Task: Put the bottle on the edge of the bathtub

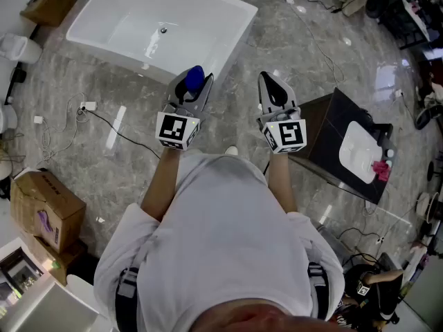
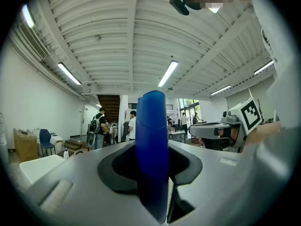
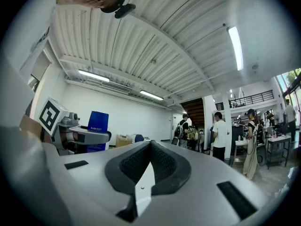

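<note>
Head view: a person is standing on a marble floor point(image 1: 297, 40) just short of a white bathtub point(image 1: 131, 58), carrying a blue bottle point(image 1: 194, 77) clamped in the left gripper point(image 1: 196, 87), while the right gripper point(image 1: 271, 85) is riding alongside with its jaws together and nothing in them. The bottle is hanging in the air near the tub's near corner, not yet over the rim. The rim is looking narrow and glossy, so a bottle set down off-centre or let go at a tilt is likely to topple into the tub or out onto the floor. A dark cable point(image 1: 111, 126) trailing across the floor beside the tub is a likely snag for a foot on the way in. The bathtub itself is lying empty, with only its drain showing. At the right a white basin point(image 1: 361, 140) sunk in a black counter point(image 1: 325, 126) is holding a small pink object point(image 1: 381, 169). A cardboard box point(image 1: 45, 209) at the left is sitting shut, its contents hidden. Left gripper view: the bottle is standing upright between the dark pads, which are pressing on its lower body. With so much of it rising clear above the grip, it is liable to pivot or slip if swung fast. Right gripper view: the two pads are meeting at the centre, leaving this gripper free to steady the bottle if it wobbles on the rim.
</note>
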Demonstrator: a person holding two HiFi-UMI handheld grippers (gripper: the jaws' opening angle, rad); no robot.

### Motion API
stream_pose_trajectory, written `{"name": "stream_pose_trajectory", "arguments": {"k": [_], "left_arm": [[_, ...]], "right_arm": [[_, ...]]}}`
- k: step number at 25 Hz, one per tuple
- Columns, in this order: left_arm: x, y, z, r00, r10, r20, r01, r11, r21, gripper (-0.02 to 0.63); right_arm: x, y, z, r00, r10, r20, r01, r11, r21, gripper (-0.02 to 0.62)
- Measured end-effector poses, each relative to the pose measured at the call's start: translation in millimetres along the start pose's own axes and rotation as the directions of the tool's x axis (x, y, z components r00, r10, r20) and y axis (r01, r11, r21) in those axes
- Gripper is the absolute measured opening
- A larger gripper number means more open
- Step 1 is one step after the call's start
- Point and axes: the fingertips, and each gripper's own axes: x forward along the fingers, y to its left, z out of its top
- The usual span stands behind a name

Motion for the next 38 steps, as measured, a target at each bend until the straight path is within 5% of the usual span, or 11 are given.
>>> {"name": "stream_pose_trajectory", "arguments": {"k": [21,30,38], "left_arm": [[127,-17,-28,0.994,0.066,-0.084,-0.066,0.998,0.001,0.135],[242,21,-52,0.991,0.101,-0.083,-0.105,0.994,-0.035,0.135],[353,98,-63,0.983,0.164,-0.077,-0.17,0.983,-0.075,0.135]], "right_arm": [[-8,-150,-57,0.996,0.041,-0.074,-0.036,0.998,0.06,0.002],[76,-236,-80,0.993,0.08,-0.093,-0.076,0.996,0.04,0.002],[190,-320,-95,0.983,0.144,-0.115,-0.14,0.989,0.043,0.002]]}}
